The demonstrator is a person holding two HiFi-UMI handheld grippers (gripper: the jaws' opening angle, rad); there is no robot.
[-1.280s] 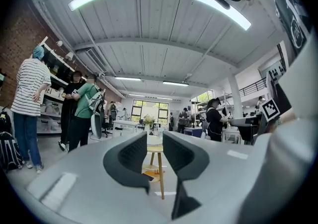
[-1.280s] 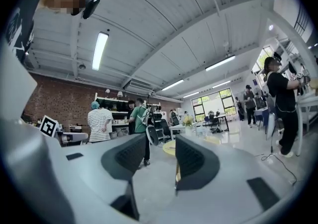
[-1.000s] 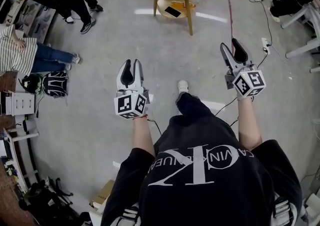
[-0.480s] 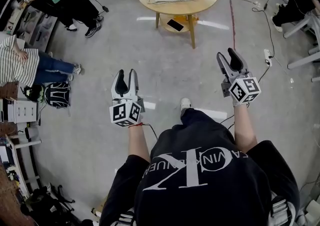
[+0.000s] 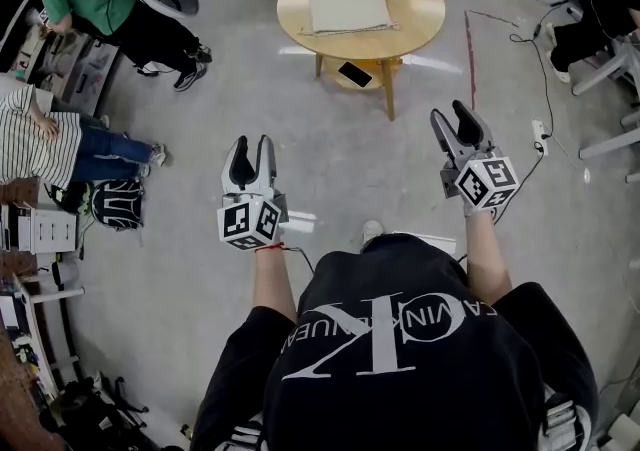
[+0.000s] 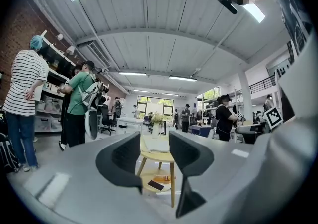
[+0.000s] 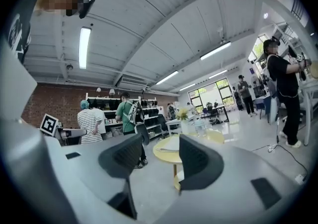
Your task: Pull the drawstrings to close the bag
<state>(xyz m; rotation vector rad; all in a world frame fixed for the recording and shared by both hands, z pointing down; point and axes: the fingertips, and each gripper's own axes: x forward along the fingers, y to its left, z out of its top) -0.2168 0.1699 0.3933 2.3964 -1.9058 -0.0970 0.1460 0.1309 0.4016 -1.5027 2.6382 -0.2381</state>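
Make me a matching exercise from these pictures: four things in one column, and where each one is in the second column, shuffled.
Things
1. flat beige bag
2. phone
3. backpack
4. right gripper

Places
A. on the floor at the left, beside a person in a striped shirt
B. on top of the round table
C. in the air short of the table, jaws apart, nothing between them
D. on the table's lower shelf

Pairs: 1-B, 2-D, 3-A, 4-C

Head-down, jaw-level views (shared table [image 5: 420, 11])
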